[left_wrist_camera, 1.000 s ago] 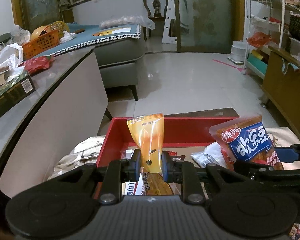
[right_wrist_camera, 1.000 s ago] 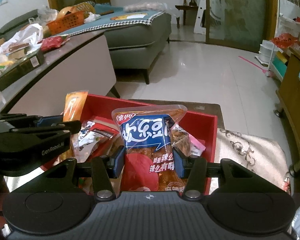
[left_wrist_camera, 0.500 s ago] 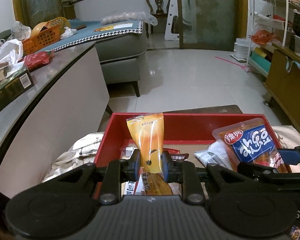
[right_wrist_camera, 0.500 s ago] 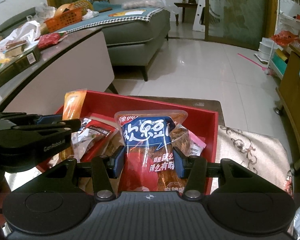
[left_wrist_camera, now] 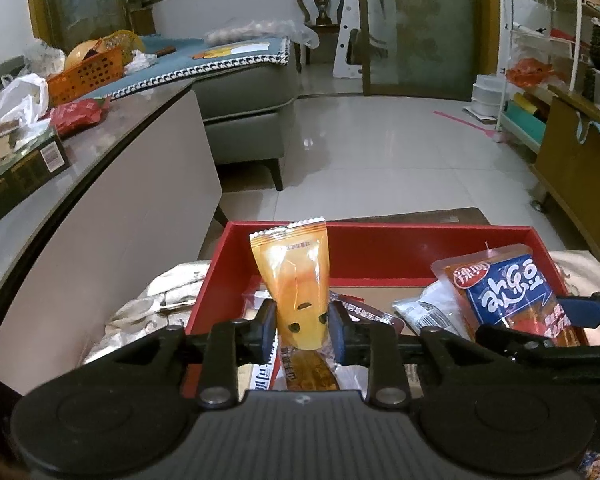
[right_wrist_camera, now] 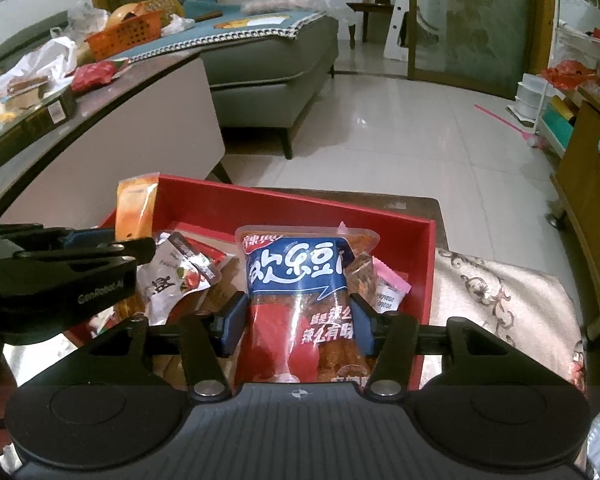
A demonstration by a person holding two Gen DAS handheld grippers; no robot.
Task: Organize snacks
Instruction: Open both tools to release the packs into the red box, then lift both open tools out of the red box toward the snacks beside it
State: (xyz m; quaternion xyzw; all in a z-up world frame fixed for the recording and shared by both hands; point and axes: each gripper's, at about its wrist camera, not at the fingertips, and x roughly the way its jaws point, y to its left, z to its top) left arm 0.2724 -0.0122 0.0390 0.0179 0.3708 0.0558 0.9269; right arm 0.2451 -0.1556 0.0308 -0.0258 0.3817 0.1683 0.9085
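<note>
Left wrist: we see left gripper (left_wrist_camera: 302, 334) jaws clamping orange packet (left_wrist_camera: 296, 284) upright over red box (left_wrist_camera: 380, 246).
Right wrist: right gripper (right_wrist_camera: 298, 320) jaws grasping blue-red packet (right_wrist_camera: 300, 300).

I lower both packets toward the red box (right_wrist_camera: 424, 264); its far wall now sits higher in each view.

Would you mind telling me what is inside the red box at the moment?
The red box holds loose snack packets: a white pouch, a pink-edged sachet and a flat orange packet. The two held packets and both grippers cover much of its floor, so the rest stays unseen.
</note>
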